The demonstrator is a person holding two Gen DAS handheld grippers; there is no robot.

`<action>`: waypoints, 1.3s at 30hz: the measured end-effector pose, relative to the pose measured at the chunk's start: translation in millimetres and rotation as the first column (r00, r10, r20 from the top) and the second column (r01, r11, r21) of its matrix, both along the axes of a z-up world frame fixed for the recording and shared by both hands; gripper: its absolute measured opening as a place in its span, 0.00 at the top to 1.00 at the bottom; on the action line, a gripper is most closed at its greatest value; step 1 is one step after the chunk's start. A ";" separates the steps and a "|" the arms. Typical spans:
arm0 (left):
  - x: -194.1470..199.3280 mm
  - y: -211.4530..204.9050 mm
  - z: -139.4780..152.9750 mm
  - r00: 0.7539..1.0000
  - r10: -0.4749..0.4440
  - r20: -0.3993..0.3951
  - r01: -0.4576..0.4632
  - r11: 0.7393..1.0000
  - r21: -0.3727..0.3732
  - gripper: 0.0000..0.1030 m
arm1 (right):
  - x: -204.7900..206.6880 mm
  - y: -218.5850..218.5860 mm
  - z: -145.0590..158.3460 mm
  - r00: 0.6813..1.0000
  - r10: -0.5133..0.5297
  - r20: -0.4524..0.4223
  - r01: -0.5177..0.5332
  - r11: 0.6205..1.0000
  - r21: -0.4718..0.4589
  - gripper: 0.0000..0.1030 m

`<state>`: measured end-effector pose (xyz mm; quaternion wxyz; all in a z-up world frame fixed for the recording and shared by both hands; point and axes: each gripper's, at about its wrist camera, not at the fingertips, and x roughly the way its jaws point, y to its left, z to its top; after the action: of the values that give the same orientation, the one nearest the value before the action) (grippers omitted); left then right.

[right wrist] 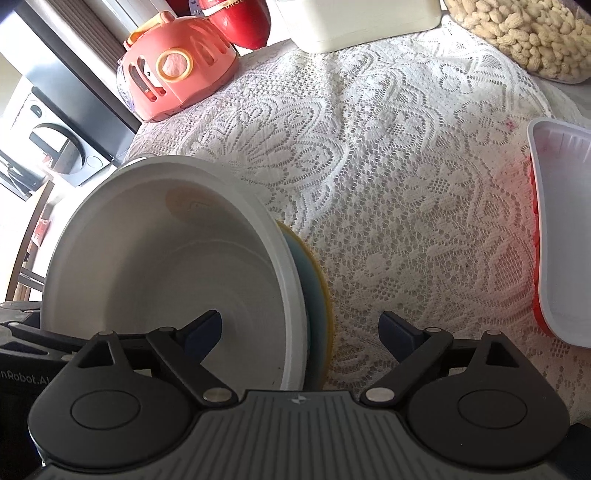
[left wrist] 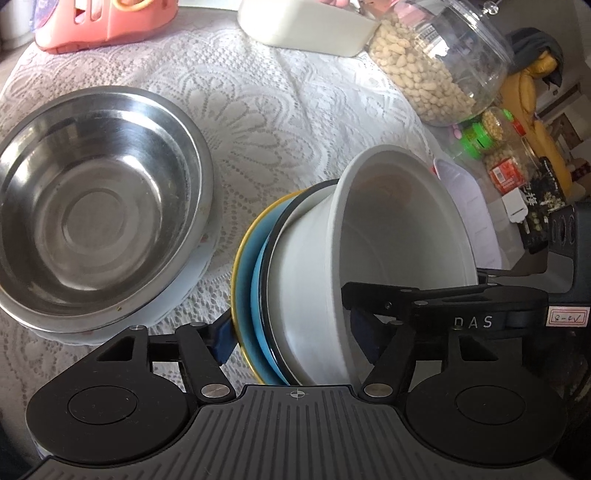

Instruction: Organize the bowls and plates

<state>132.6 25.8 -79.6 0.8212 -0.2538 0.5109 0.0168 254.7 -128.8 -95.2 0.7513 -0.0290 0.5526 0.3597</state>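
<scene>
My left gripper [left wrist: 291, 328] is shut on a nested stack tipped on its side: a white bowl [left wrist: 399, 258] inside a black-rimmed white dish and a blue plate with a yellow rim [left wrist: 245, 280]. The stack is held above the lace cloth. A steel bowl [left wrist: 96, 206] sits upright on a white plate to the left. In the right wrist view the same white bowl [right wrist: 166, 266] and blue plate [right wrist: 317, 295] fill the lower left. My right gripper [right wrist: 301, 332] is open around the stack's rim, one finger inside the bowl, the other outside the plate.
A white lace cloth [right wrist: 388, 184] covers the table. At the back stand a pink basket [right wrist: 173, 66], a white box [left wrist: 306, 26] and a jar of peanuts [left wrist: 432, 66]. A white tray over a red one [right wrist: 557, 229] lies at the right.
</scene>
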 end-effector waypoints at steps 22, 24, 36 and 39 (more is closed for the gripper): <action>-5.9 0.9 2.4 0.999 -0.050 0.008 0.050 0.999 0.000 0.31 | -5.9 -3.9 -3.0 0.986 0.079 -0.145 -0.065 0.993 0.094 0.39; -6.2 0.8 2.5 0.999 -0.052 0.007 0.052 0.999 -0.001 0.31 | -7.2 -4.0 -2.4 0.987 0.080 -0.139 -0.068 0.994 0.089 0.39; 0.8 25.8 -4.7 0.998 0.025 -0.053 -0.035 0.983 -0.179 0.29 | 1.1 2.8 0.8 0.986 0.076 -0.146 -0.068 0.996 0.062 0.31; 4.6 22.1 -3.9 0.998 0.012 -0.060 -0.021 0.987 -0.161 0.27 | 7.4 3.3 -1.3 0.985 0.052 -0.167 -0.044 0.998 0.053 0.29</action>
<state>137.1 47.9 -83.5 0.7825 -0.3230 0.5322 -0.0104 262.1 -125.6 -96.5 0.6935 0.0067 0.6041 0.3924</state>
